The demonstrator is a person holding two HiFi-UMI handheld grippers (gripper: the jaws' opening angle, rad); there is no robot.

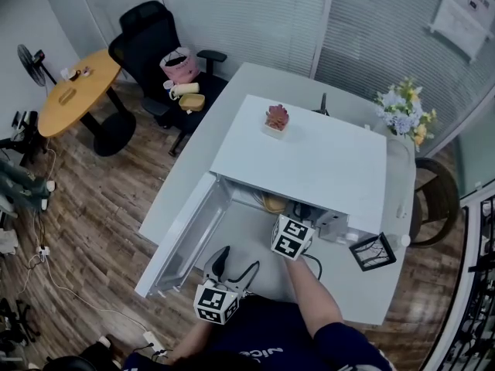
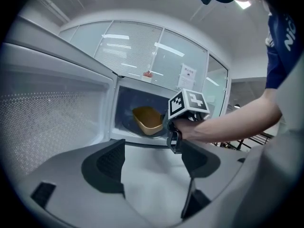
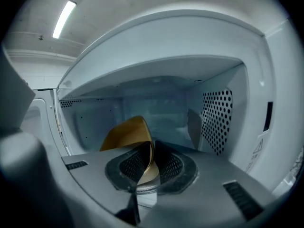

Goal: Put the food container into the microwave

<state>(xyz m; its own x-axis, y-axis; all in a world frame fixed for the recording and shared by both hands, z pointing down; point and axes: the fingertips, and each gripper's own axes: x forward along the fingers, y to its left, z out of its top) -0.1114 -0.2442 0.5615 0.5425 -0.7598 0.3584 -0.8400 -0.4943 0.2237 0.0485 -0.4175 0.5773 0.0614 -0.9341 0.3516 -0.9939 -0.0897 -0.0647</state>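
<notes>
Food container (image 3: 124, 134) is inside the microwave (image 3: 223, 118), its thin wall pinched between the closed jaws of my right gripper (image 3: 151, 146), while my left gripper (image 2: 153, 148) hovers before the microwave, beside its open door (image 2: 52, 108), jaws apart and empty.

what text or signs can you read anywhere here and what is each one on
"NI", cut off at the picture's edge: white print on the person's dark sleeve.
Print on the shirt in the head view: too blurred to read.
Paper notice on the glass wall: print too small to read.
Warning triangle on the microwave's front frame: a symbol, no legible words.
</notes>
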